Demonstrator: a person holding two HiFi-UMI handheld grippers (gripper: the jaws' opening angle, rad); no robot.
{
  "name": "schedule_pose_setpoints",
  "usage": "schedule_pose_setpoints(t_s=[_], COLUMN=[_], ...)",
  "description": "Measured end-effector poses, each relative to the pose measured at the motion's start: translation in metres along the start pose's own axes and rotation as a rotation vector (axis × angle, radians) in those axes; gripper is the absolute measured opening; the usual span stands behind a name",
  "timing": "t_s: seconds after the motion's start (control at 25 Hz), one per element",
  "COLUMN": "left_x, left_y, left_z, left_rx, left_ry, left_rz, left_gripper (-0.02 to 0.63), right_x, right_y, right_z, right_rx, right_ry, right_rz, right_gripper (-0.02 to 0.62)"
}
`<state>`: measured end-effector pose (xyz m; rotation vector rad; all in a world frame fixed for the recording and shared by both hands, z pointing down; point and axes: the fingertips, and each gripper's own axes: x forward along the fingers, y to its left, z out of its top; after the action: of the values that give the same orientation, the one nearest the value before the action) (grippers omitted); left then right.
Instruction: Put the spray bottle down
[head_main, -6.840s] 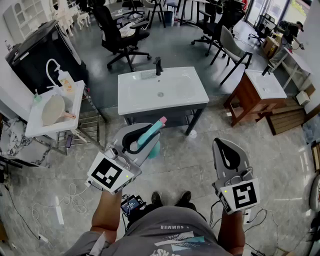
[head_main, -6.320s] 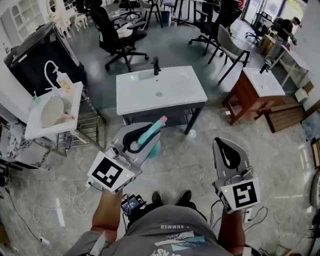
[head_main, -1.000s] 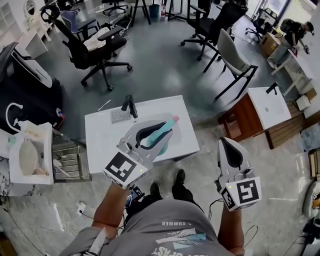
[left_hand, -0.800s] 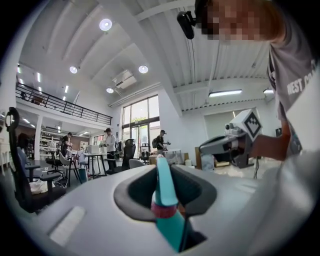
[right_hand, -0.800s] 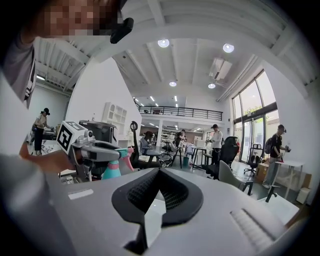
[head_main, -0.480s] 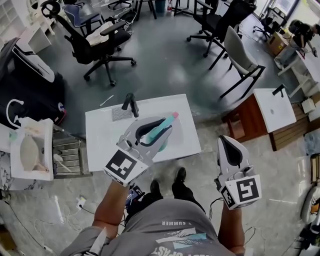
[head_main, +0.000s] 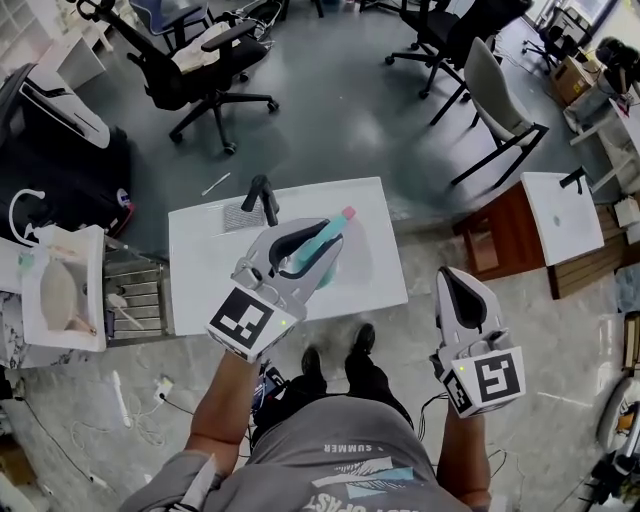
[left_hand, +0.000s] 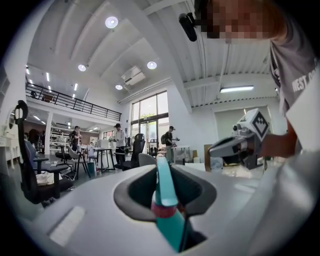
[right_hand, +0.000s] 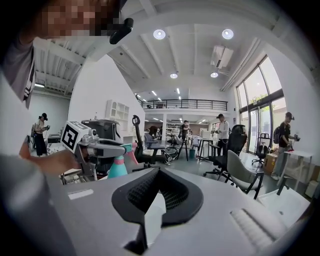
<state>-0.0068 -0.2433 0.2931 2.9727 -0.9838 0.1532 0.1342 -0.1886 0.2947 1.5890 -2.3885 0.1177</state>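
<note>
**Bottle mostly out of sight**

Seen from above, the left gripper (head_main: 330, 238) covers most of the spray bottle (head_main: 312, 252), only its teal head and pink tip showing. The office chair (head_main: 200, 60) is cut off by the top edge.

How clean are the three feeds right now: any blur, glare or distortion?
Head view: sharp, evenly lit, edges bowed by the wide lens. Left gripper view: heavy fisheye with black corners; the spray bottle so near the lens is soft; ceiling lamps flare white. Right gripper view: same fisheye; the windows are bright, not blown out.
</note>
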Motion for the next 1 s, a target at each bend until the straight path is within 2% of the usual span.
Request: schedule_pose_setpoints(t_s=[1.0], left_x=[0.092], left_y=[0.07], left_z=[-0.098], left_rx=[-0.015], left_ry=[0.071], left_rz=[0.15], left_gripper=[0.08], right_x=[0.079], right_y=[-0.057], right_z=[-0.083], right_rx=[0.074], right_ry=[0.123], right_rz=[0.097], right_gripper=[0.002])
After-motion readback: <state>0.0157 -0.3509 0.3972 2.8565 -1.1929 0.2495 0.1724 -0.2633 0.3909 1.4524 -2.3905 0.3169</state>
